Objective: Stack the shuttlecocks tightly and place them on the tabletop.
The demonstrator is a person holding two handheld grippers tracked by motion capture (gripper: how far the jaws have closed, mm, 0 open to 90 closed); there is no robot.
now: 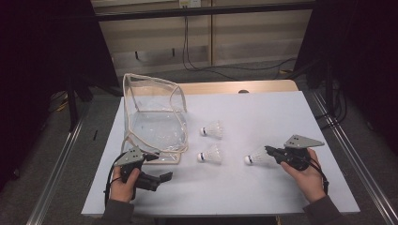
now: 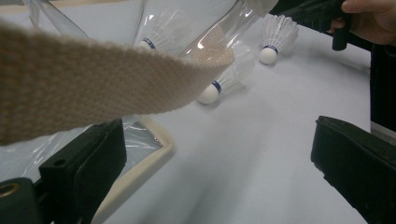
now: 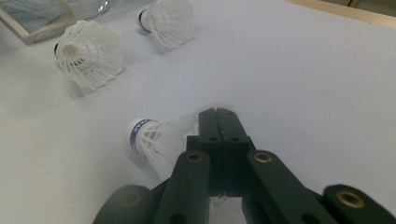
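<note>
While the shuttlecock (image 1: 256, 158) lies on the table (image 1: 263, 112) near my right side, my right tongs (image 3: 218, 113) are clamped fully together on its feather edge. That thin pinch could slip or crush feathers when lifted. My left tongs (image 2: 219, 163) gape empty beside the clear bag (image 1: 155, 117).

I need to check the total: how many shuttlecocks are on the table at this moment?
3. One shuttlecock lies right of the clear bag. A second shuttlecock lies nearer the person. The third shuttlecock is pinched in the right gripper. None seems hidden.
</note>
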